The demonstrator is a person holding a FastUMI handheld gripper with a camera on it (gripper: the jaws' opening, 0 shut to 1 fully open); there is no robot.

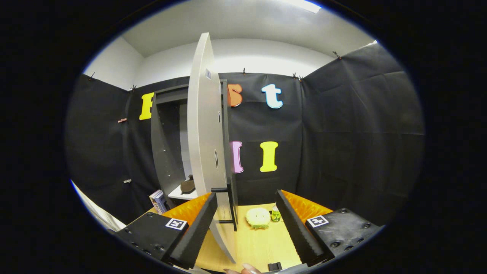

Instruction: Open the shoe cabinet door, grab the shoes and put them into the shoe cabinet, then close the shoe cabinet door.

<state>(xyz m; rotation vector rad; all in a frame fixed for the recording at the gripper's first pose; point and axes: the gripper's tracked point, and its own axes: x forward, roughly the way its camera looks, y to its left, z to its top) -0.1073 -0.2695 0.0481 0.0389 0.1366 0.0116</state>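
Cabinet door (pixel 205 125) ajar, hand-held gripper (pixel 247 205) spread, shoe (pixel 187 185) seemingly inside

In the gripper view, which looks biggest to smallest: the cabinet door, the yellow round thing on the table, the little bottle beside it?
1. Cabinet door, though it is nearer.
2. Yellow round thing.
3. Small bottle.
Open gripper.

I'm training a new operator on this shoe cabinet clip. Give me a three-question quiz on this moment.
1. True or false: the cabinet door stands open.
2. What lies on the shelf inside the cabinet? A) a shoe B) a bottle C) a book
3. Fill in: the gripper is ____, with the door's handle by its left finger.

Key: 1 true; 2 A; 3 open.
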